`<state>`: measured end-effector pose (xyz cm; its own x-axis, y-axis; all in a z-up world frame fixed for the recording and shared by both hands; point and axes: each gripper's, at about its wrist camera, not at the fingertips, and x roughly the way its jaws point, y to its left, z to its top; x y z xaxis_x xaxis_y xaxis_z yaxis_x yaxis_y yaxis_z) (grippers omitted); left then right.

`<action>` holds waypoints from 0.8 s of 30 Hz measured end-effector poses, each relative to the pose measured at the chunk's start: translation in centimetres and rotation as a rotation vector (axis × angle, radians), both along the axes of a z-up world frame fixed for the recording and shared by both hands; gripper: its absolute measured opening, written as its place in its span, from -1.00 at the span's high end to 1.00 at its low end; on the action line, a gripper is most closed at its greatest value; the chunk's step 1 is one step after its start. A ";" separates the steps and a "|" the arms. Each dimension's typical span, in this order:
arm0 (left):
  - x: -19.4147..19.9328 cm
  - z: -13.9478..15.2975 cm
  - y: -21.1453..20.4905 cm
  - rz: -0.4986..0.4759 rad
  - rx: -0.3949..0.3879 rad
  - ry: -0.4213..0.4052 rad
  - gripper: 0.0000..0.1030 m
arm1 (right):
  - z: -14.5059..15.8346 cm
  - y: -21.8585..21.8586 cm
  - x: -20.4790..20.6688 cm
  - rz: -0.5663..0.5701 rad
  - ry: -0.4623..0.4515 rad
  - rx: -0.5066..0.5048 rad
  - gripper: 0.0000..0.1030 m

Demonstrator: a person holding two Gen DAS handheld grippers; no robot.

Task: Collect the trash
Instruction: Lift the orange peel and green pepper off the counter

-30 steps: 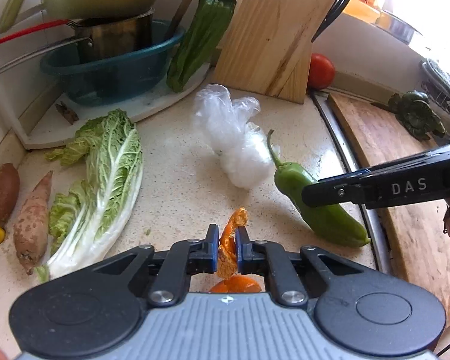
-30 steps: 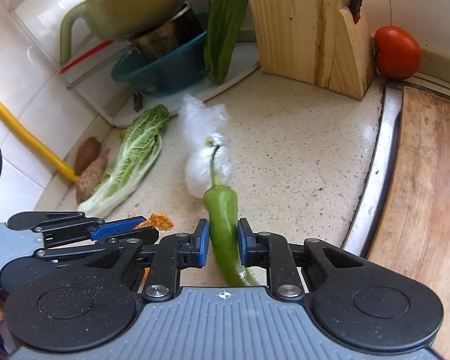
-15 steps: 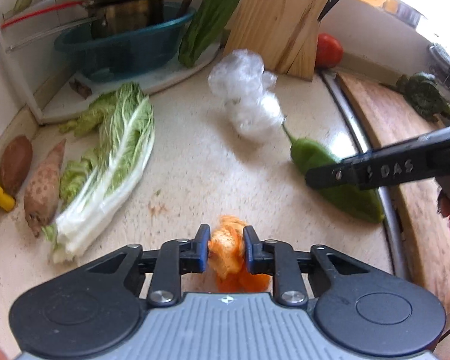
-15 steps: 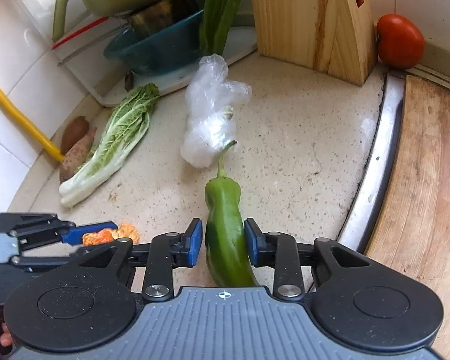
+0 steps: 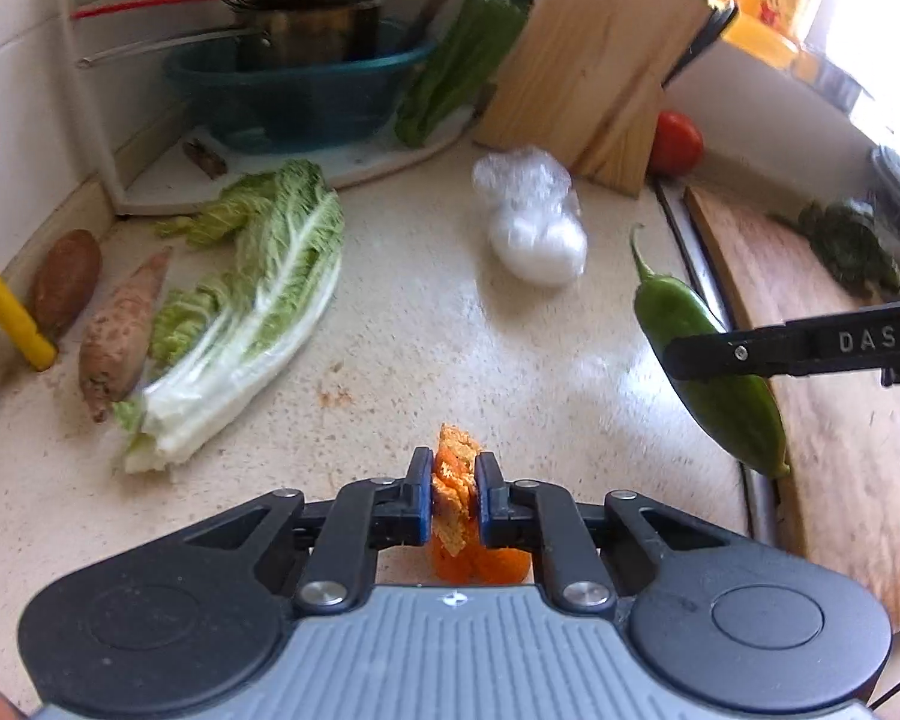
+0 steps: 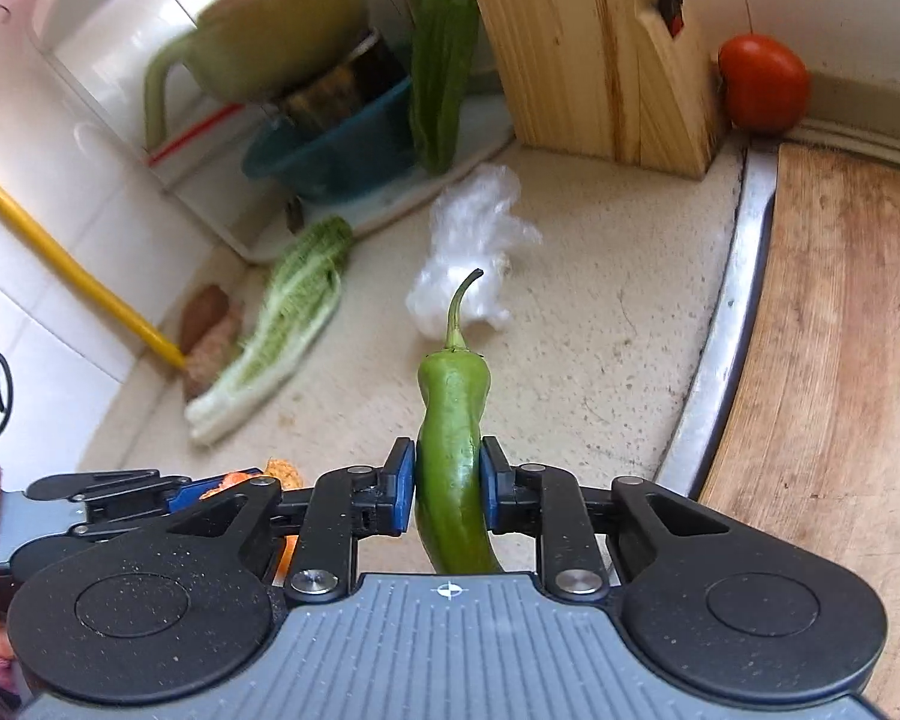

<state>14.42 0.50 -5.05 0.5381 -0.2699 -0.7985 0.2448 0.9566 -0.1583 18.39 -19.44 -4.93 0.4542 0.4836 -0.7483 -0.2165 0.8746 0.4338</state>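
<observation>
On the speckled beige stone countertop (image 5: 426,324), going left to right in the left wrist view, a yellow rod (image 5: 6,315) leans in at about 9 o'clock, just beside a round brown potato (image 5: 66,279) and a long tapered sweet potato (image 5: 123,333). Next to these, toward 10 o'clock, lies a pale-stalked green napa cabbage leaf (image 5: 252,306), its cut base pointing toward the camera. Behind it, at 11 o'clock, a teal plastic basin (image 5: 306,96) sits on a white corner tray and holds a steel pot. At 6 o'clock the left gripper (image 5: 455,495) has its jaws pressed in on a ragged piece of orange peel (image 5: 453,480), which stands up between the blue pads with more orange showing below them. At 12 o'clock a crumpled clear plastic bag (image 5: 534,228) rests on the counter, near the slanted wooden knife block (image 5: 588,96); a red tomato (image 5: 675,141) sits just beside the block at 1 o'clock. At 3 o'clock the right gripper (image 6: 448,489) pinches a long green chili pepper (image 6: 450,438) around its middle, stem pointing away from the camera toward the plastic bag; whether the pepper touches the counter cannot be told. Farthest right, a worn wooden cutting board (image 6: 840,360) lies past a metal rim, with a dark green crinkled vegetable (image 5: 852,243) on its far end.
</observation>
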 end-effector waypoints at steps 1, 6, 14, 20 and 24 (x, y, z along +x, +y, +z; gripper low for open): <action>-0.2 0.3 0.1 0.006 -0.003 -0.009 0.74 | 0.3 0.0 -0.2 0.004 -0.007 0.006 0.45; -1.2 1.6 0.1 0.034 0.009 -0.042 0.74 | 1.1 0.3 -0.4 0.026 -0.027 0.022 0.45; -2.5 2.7 0.4 0.092 0.023 -0.067 0.74 | 1.9 1.1 -0.9 0.077 -0.047 0.030 0.45; -4.0 1.8 -0.3 0.095 0.032 -0.039 0.74 | 1.5 1.4 -1.7 0.107 -0.031 0.037 0.45; -4.0 0.2 -1.0 0.125 0.013 -0.021 0.73 | 1.2 0.9 -2.2 0.109 -0.018 0.039 0.45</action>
<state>10.46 -0.51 -4.88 0.5836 -0.1899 -0.7895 0.1271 0.9817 -0.1422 16.14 -18.50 -3.72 0.4106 0.5589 -0.7204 -0.3171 0.8283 0.4619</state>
